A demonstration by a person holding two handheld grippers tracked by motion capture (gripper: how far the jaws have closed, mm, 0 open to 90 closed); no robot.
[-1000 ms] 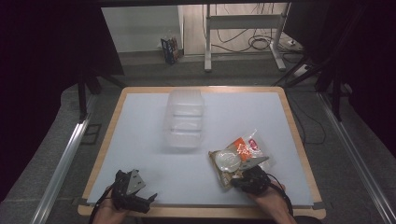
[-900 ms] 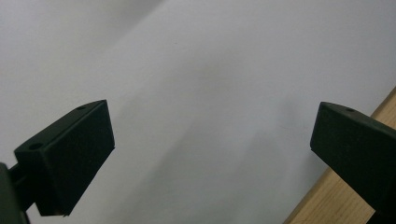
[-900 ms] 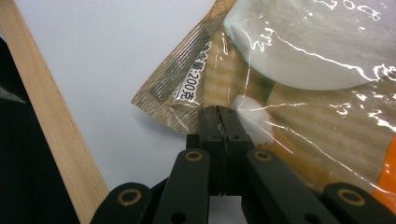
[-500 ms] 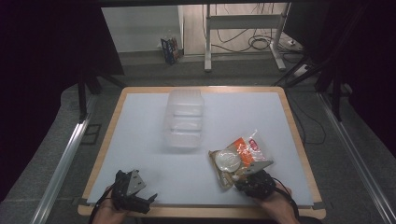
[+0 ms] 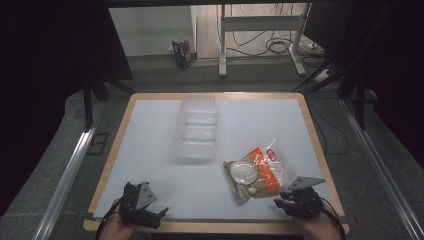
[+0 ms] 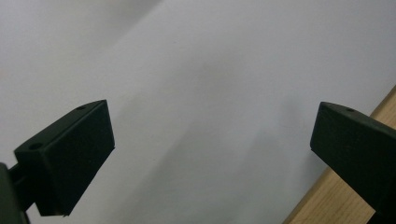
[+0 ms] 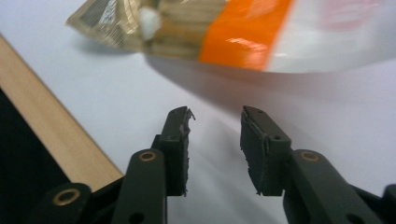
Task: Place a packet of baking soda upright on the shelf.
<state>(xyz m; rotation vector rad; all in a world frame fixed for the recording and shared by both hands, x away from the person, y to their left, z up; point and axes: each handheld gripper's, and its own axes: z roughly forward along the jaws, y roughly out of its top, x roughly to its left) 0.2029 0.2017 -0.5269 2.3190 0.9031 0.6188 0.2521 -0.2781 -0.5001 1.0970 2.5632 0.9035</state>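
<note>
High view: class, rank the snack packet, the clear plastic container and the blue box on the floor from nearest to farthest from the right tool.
1. Snack packet: just ahead and left of the right tool, near the table's front right.
2. Clear plastic container: mid-table, farther back and left.
3. Blue box: on the floor beyond the table's far edge.

Snack bag (image 5: 259,172) orange, gold (white patch); tongs (image 7: 215,122) black.
</note>
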